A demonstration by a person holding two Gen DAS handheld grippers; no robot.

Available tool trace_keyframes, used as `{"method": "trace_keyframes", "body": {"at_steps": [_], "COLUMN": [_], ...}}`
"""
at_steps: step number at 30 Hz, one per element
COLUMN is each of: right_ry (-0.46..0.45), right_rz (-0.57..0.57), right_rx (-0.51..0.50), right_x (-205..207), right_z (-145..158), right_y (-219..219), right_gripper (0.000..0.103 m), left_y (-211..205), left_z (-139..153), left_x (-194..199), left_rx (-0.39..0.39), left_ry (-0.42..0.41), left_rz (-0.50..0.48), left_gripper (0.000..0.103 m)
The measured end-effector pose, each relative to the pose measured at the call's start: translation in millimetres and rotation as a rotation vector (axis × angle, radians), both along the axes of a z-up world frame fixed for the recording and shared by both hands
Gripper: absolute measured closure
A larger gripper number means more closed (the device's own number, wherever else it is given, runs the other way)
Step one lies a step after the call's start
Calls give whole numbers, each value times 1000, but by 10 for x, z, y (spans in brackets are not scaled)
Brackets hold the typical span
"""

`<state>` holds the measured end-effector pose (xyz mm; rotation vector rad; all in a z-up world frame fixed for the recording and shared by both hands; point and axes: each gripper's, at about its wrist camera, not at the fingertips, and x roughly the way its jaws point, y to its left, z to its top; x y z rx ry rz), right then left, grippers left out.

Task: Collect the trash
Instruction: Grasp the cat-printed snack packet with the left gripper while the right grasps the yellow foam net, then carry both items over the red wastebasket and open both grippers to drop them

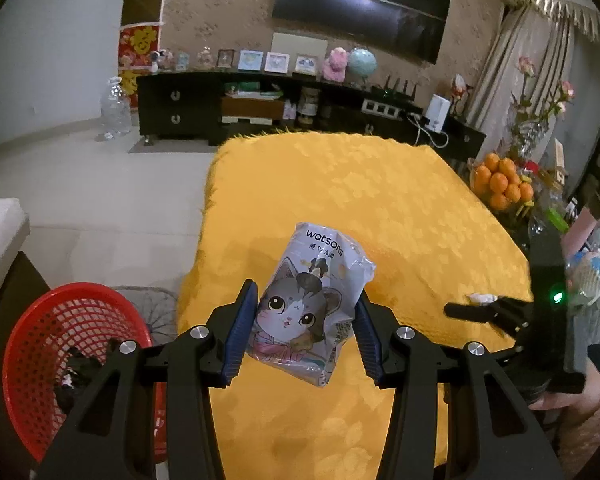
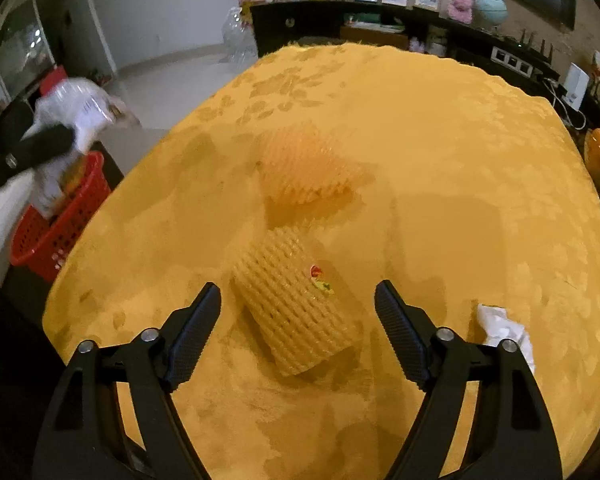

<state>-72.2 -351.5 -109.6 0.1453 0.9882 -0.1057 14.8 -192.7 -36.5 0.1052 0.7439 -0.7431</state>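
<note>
The left gripper (image 1: pixel 306 312) holds a crinkly wrapper (image 1: pixel 314 304) with a cat picture and the word "watsons", lifted above the yellow table (image 1: pixel 380 200), next to one red basket (image 1: pixel 40 352). The right gripper (image 2: pixel 298 328) is open around one of two foam nets (image 2: pixel 296 304). One crumpled tissue (image 2: pixel 500 324) is partly hidden.

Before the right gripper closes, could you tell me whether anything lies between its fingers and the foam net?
Nothing visible does. The foam net lies on the tablecloth between the right gripper's open fingers; the tissue sits outside them.
</note>
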Motion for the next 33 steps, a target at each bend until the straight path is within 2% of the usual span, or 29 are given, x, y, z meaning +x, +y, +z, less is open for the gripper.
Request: {"method": "trace_keyframes", "body": {"at_steps": [1, 7, 13, 22, 33], "right_ry": [11, 22, -9, -113, -258], "right_rz": [3, 8, -23, -95, -148], "right_rx": [-3, -24, -20, -14, -34], "right_x": [9, 15, -10, -16, 53], "right_z": [-30, -72, 0, 286, 778], "right_y": [2, 18, -43, -108, -60], "right_gripper": [40, 58, 68, 68, 68], "left_y": [23, 136, 176, 234, 486], "left_z": [10, 65, 96, 141, 289], "left_x": [2, 14, 35, 41, 94], "left_rx": [-3, -19, -21, -12, -12], "left_ry": [-1, -8, -15, -42, -98], "left_rz": [4, 23, 40, 70, 179], "left_gripper": [58, 58, 58, 58, 58]}}
